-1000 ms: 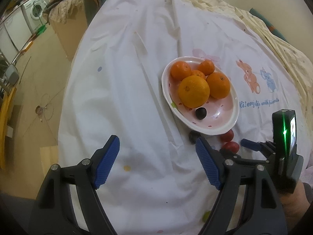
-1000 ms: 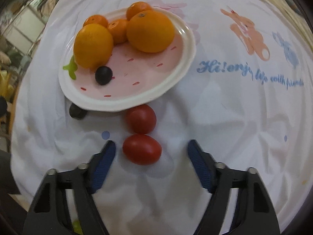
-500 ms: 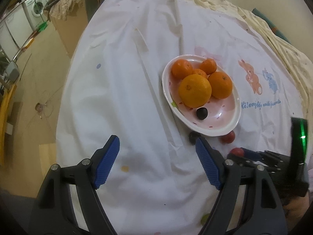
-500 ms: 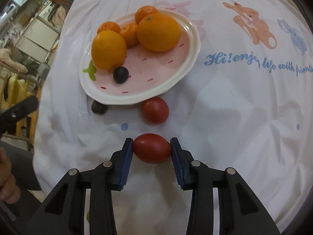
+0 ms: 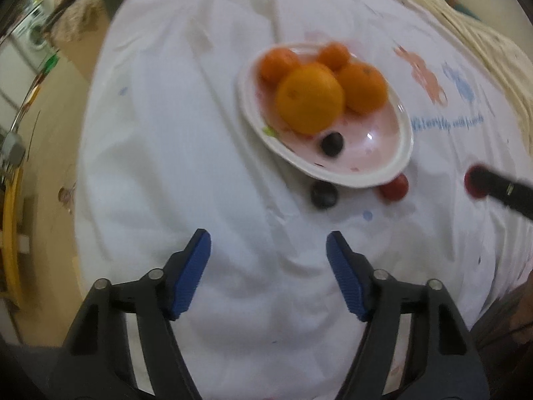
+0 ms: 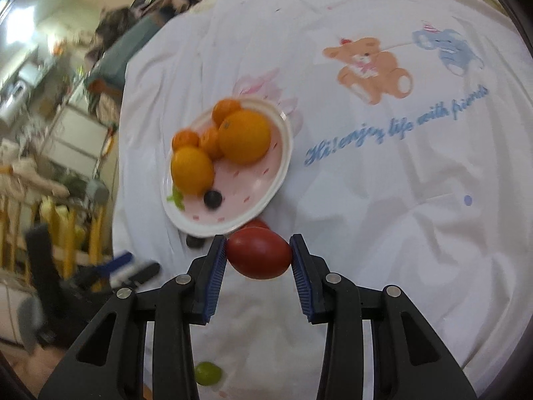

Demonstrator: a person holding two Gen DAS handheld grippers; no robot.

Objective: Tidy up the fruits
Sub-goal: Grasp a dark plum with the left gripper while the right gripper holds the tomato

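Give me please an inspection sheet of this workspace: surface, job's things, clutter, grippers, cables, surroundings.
Surface: white printed cloth, wrinkled.
Job's things: pink plate holds oranges and one dark berry. On the cloth beside its rim: a second dark berry and a red tomato. A green fruit lies near.
Clutter: nothing seen.
Grippers: right gripper shut on a red tomato; left gripper open, holding nothing.
Cables: nothing seen.
Surroundings: washing machine, shelves, blurred.
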